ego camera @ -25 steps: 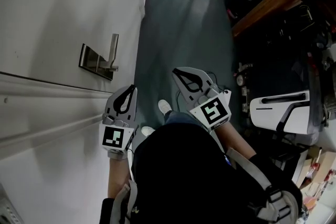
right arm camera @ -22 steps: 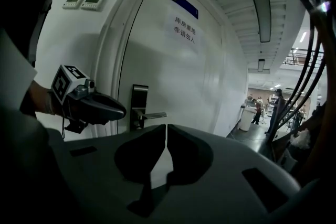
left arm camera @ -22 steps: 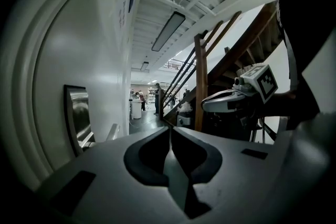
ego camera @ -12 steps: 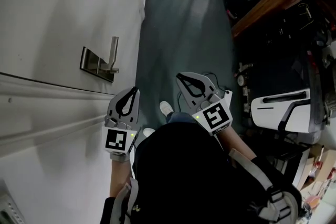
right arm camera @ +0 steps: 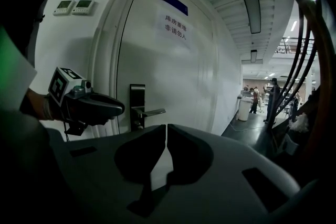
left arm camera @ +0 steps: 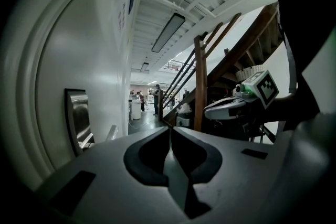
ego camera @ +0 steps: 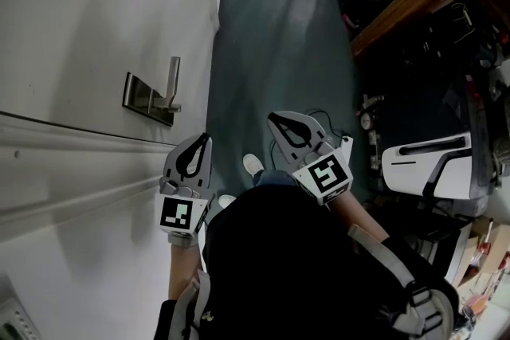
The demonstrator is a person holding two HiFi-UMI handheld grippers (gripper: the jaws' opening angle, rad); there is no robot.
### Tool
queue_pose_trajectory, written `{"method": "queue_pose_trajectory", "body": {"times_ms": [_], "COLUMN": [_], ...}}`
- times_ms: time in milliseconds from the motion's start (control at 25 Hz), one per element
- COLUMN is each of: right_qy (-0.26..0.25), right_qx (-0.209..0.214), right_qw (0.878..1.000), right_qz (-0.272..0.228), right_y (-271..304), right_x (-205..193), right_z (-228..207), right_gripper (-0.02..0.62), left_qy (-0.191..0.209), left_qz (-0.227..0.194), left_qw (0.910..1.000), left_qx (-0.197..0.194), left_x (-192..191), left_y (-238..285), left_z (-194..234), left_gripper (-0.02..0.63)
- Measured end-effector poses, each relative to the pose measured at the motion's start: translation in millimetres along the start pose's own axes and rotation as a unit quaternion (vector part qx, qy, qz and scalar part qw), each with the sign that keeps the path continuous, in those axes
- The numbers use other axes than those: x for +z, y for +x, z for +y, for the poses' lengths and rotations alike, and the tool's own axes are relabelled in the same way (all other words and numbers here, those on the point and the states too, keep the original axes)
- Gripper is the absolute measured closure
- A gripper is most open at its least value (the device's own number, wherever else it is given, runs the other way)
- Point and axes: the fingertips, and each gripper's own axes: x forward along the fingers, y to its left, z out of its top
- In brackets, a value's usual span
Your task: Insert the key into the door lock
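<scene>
The left tool (ego camera: 205, 138) has its jaws pressed together with nothing between them, and so does the right tool (ego camera: 272, 116). Both are held side by side in front of the person's torso. The door lock plate (ego camera: 146, 97) with its lever handle (ego camera: 173, 74) sits on the white door (ego camera: 80, 28), near the left tool's tip but apart from it. The right tool hangs over the grey floor (ego camera: 279, 28)

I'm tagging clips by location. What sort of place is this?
Probably a hallway in an industrial or office building: a white door with a lever handle and posted sign, a wooden staircase opposite, and strip lights overhead.
</scene>
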Motion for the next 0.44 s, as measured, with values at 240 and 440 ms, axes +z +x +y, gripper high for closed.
{"method": "queue_pose_trajectory", "body": {"times_ms": [240,440], "right_qy": [0.0,0.011], "right_qx": [0.002,-0.001], "right_qw": [1.0,1.0], "right_qz": [-0.001,0.007], "right_y": [4.1,8.0], "right_x": [0.9,-2.8], "right_z": [2.6,2.7], "right_gripper": [0.574,0.574], "left_qy": [-0.002,-0.01], "left_qz": [0.002,0.001], "left_qw": [1.0,0.9999], "left_qx": [0.003,0.003], "left_x": [-1.7,-2.4], "left_y": [-4.0,-4.8], "left_z": [3.6,3.6], "left_gripper": [0.598,0.598]}}
